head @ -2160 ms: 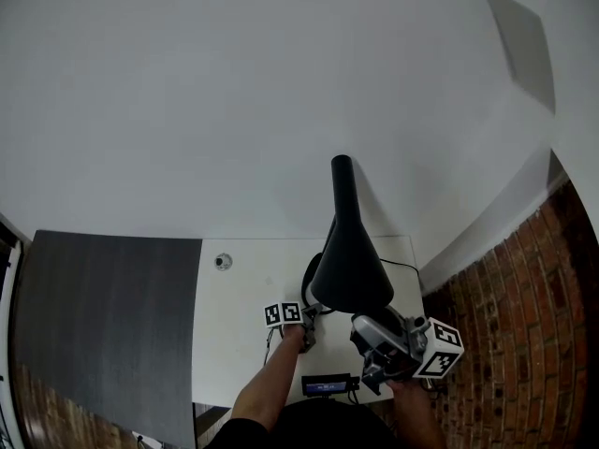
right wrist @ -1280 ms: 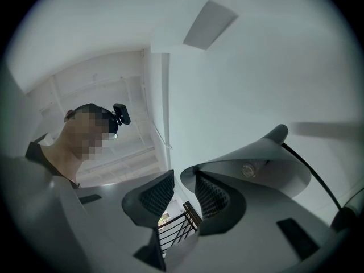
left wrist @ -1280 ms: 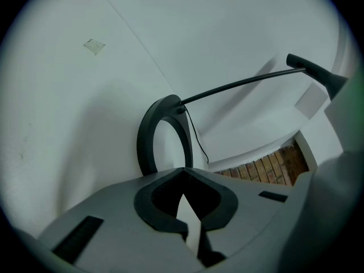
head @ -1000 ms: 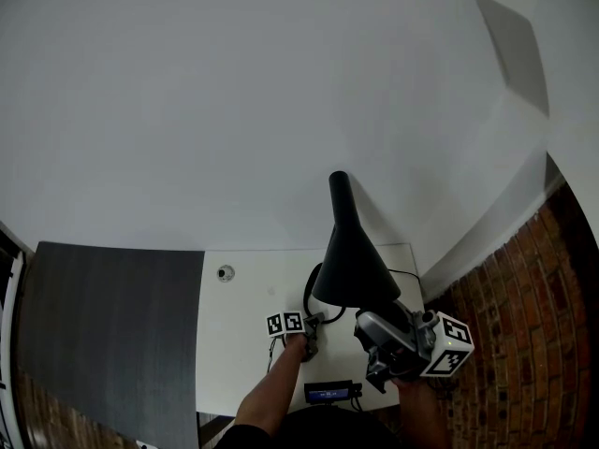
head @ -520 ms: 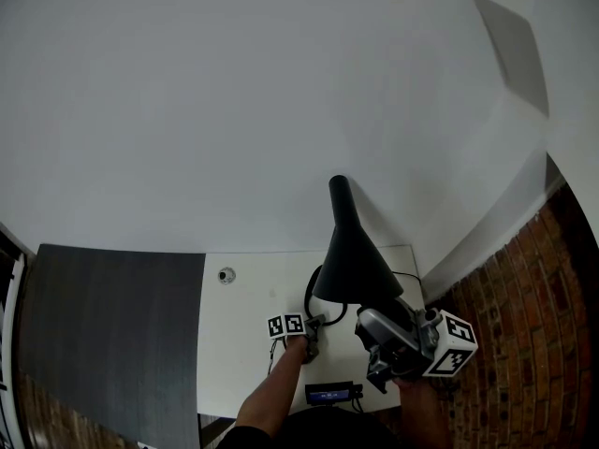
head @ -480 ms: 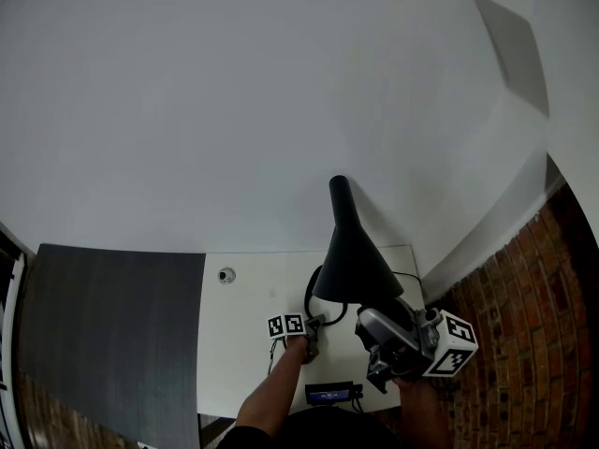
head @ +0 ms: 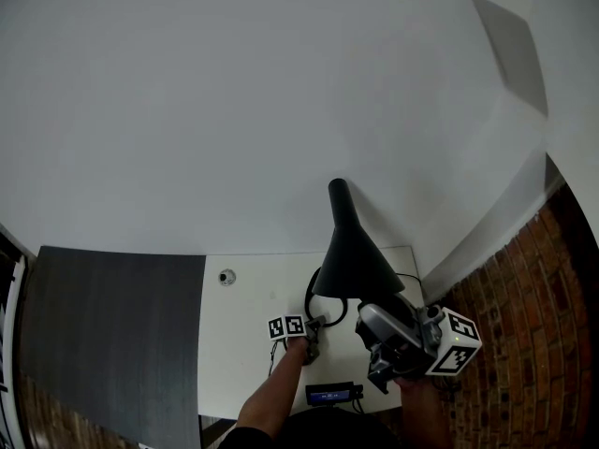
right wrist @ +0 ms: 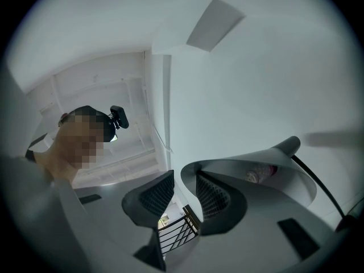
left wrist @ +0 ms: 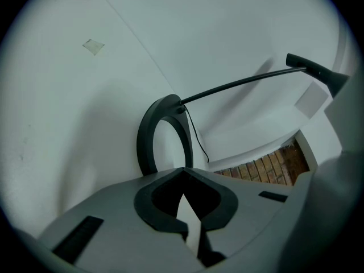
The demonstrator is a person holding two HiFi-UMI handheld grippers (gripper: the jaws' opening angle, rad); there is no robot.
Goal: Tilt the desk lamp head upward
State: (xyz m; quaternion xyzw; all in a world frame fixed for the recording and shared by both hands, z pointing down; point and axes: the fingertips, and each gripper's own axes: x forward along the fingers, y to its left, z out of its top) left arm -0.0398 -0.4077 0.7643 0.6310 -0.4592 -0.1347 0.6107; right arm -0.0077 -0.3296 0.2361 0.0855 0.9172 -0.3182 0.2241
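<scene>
- Lamp head (head: 356, 255) sits high over the back right of the white counter (head: 243, 335). Its narrow neck points up along the wall (head: 234, 110), and its mouth faces down toward the right gripper (right wrist: 183, 178).
- Ring base (left wrist: 149, 135) lies flat on the counter, just beyond the left gripper (left wrist: 182, 170).
- Left gripper's jaws meet at the tips with nothing between them. Whether they touch the base cannot be told.
- Right gripper is under the lamp head with its jaws apart. The head's rim stands between them, not clamped.
- Bulb (right wrist: 259, 175) shows inside the mouth.
- Progress, as a judgement: the tilt looks under way, with the head pitched steeply. What seems left is any further lift at the rim, then pulling the jaws clear.
</scene>
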